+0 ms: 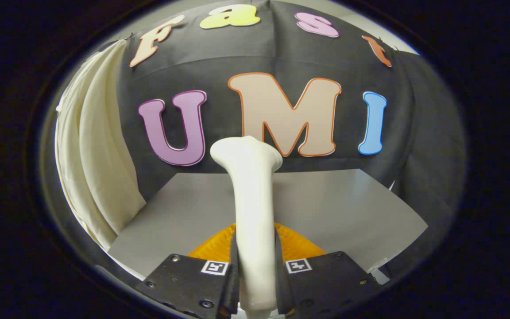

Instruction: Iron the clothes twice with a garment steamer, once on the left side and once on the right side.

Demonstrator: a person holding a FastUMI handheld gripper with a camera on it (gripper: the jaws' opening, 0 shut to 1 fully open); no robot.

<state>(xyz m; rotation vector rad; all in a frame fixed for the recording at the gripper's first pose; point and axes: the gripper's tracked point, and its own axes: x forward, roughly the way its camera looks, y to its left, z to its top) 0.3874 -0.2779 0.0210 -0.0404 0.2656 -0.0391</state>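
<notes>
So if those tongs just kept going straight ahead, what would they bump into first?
Probably the black cloth wall. The tongs are shut on the white garment steamer, whose head leads; the cream garment hangs off to one side. Depth is uncertain.

Grey tabletop (334, 208), black cloth wall (219, 62), cream curtain (100, 155)

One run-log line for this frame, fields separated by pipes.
gripper: shut on steamer | steamer: upright between fingers | cream cloth: hanging beyond, left of the steamer, not touched | orange thing: under the steamer

Gripper (256, 270) level, fingers (233, 274) clamped on steamer (250, 199).
</notes>
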